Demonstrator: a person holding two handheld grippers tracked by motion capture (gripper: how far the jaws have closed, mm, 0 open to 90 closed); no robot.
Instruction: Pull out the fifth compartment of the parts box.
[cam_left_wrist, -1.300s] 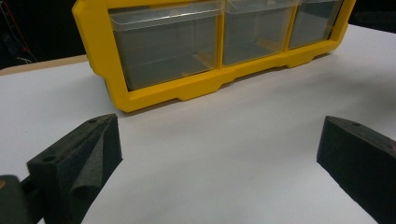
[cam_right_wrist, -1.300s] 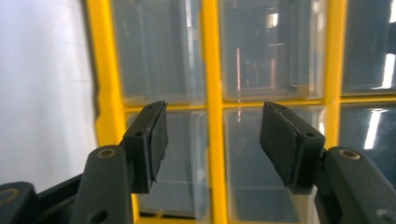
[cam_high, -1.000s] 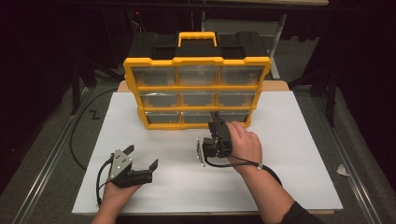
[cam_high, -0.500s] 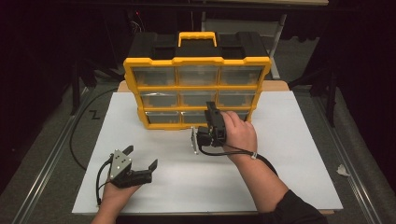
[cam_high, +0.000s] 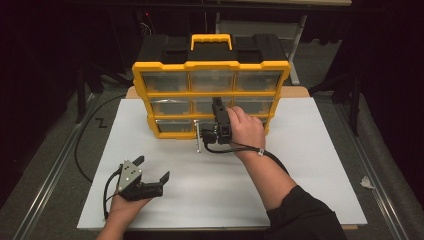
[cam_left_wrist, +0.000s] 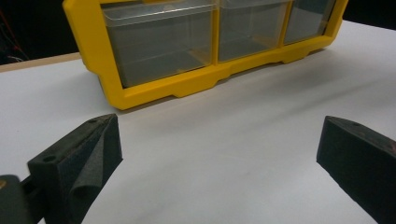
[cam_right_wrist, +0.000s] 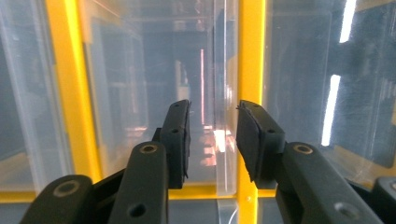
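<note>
High view: my right claw (cam_high: 216, 107) is at the yellow drawer organizer (cam_high: 210, 75) on the desk (cam_high: 310, 165), left claw (cam_high: 150, 172) resting apart. Left gripper view: jaws released, nothing between. Right gripper view: jaws part-open astride a clear drawer's edge (cam_right_wrist: 219, 93); I'd centre them, then clench squarely.

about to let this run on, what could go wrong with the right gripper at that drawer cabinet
1. The right gripper has its jaws a small gap apart around a thin clear drawer tab; the smooth plastic could slip out when pulled.
2. The yellow cabinet stands upright on the white table with nothing bracing it, and the left gripper rests open well away from it, so a hard pull may drag or tip the cabinet forward.
</note>
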